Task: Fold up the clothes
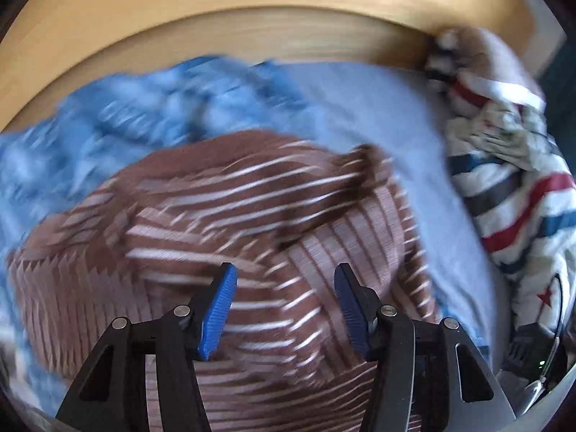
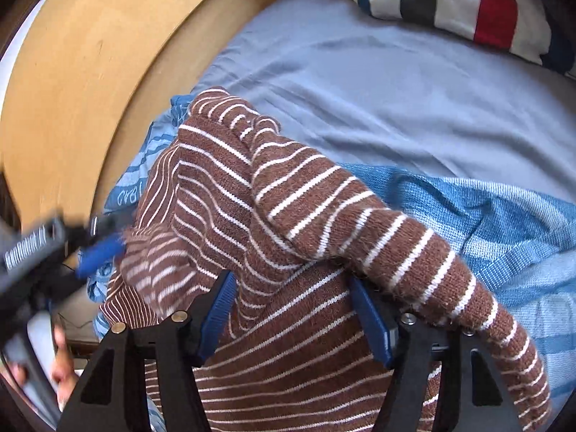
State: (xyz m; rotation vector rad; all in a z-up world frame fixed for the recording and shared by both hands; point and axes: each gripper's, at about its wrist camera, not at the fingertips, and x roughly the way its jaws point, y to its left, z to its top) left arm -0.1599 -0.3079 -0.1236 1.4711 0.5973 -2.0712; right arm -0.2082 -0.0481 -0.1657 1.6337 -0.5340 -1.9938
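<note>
A brown sweater with thin white stripes (image 1: 252, 216) lies crumpled on a bed; it also shows in the right wrist view (image 2: 288, 223). My left gripper (image 1: 286, 280) hovers just above it with its blue pads spread apart, holding nothing; the view is blurred by motion. It also shows at the left of the right wrist view (image 2: 97, 252), at the sweater's left edge. My right gripper (image 2: 291, 295) is open, with sweater cloth lying between its jaws and a sleeve (image 2: 414, 252) draped over the right finger.
A blue patterned cloth (image 1: 144, 108) lies under and behind the sweater, and shows in the right wrist view (image 2: 504, 223). A light blue bedsheet (image 2: 396, 82) covers the bed. A striped white, red and blue bedding bundle (image 1: 511, 180) sits at the right. A wooden bed frame (image 1: 252, 32) borders the far side.
</note>
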